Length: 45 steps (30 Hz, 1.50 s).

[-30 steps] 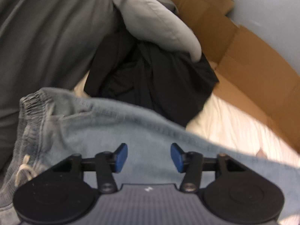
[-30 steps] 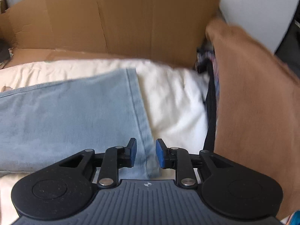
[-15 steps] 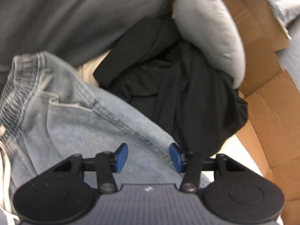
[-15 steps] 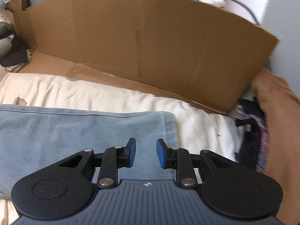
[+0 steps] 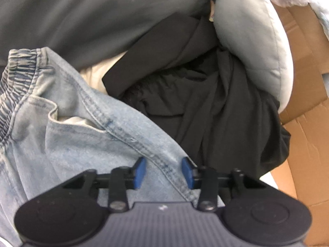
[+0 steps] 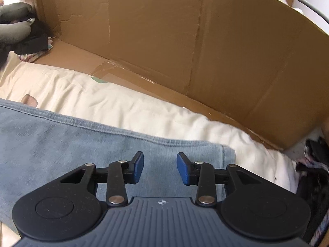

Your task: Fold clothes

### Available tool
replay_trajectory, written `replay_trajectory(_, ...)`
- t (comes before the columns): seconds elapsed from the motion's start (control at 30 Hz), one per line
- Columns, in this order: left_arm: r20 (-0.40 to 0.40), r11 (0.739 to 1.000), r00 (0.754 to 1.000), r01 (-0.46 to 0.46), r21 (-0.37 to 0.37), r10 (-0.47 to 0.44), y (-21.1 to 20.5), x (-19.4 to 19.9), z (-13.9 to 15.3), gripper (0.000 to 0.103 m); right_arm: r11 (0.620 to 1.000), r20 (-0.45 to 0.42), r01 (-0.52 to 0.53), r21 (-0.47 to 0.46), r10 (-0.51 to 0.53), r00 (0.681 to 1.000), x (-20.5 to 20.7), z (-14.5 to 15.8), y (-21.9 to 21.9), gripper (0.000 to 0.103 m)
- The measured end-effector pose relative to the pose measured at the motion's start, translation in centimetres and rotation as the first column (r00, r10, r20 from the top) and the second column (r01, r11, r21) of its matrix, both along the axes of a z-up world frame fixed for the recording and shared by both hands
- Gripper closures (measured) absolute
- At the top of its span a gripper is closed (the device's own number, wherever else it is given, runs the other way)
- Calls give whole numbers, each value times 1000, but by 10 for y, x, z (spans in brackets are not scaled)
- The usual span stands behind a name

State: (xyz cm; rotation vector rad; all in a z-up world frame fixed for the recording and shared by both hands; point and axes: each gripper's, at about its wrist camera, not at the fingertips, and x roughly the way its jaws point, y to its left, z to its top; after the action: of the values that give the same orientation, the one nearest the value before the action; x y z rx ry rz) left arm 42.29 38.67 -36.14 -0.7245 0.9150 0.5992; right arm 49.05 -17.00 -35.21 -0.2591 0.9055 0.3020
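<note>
We see a pair of light blue denim trousers (image 5: 67,144) lying flat on a cream-coloured bed sheet (image 6: 127,105). In the left wrist view the elastic waistband (image 5: 18,78) is at the far left, and a side seam runs down between the blue pads of the left hand-held gripper (image 5: 163,174). This gripper is wide open above the denim and holds nothing. Beyond it lies a crumpled black garment (image 5: 216,111), with a pale grey padded cushion (image 5: 253,41) on its far right side and a dark grey cloth (image 5: 92,14) at the far left. In the right wrist view the right hand-held gripper (image 6: 160,167) is also wide open and empty, over the trouser leg near its hem (image 6: 224,158). A brown cardboard wall (image 6: 185,41) stands at the far side of the bed.
</note>
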Motion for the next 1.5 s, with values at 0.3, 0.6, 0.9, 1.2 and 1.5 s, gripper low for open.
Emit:
replay_trajectory(0.3, 33, 1000, 999, -13, -2, 13, 4, 3, 17, 93, 970, -19, -235, 59, 237, 971, 3, 2, 51, 58)
replay_trajectory(0.6, 22, 1000, 1000, 12, 5, -12, 10, 18, 20, 94, 922, -74, -386, 30, 388, 919, 13, -12, 114, 48)
replay_trajectory(0.9, 18, 998, 999, -38, -58, 39, -4, 8, 17, 75, 870, -120, -491, -40, 483, 867, 21, -15, 130, 61)
replay_trajectory(1.2, -28, 989, 1000, -1, -150, -4, -58, 12, 3, 75, 863, -133, -501, -57, 491, 861, 29, -16, 140, 57)
replay_trajectory(1.5, -68, 970, 998, -18, -244, 1, -103, 24, -20, 64, 846, -144, -529, -61, 517, 844, 27, -19, 138, 57)
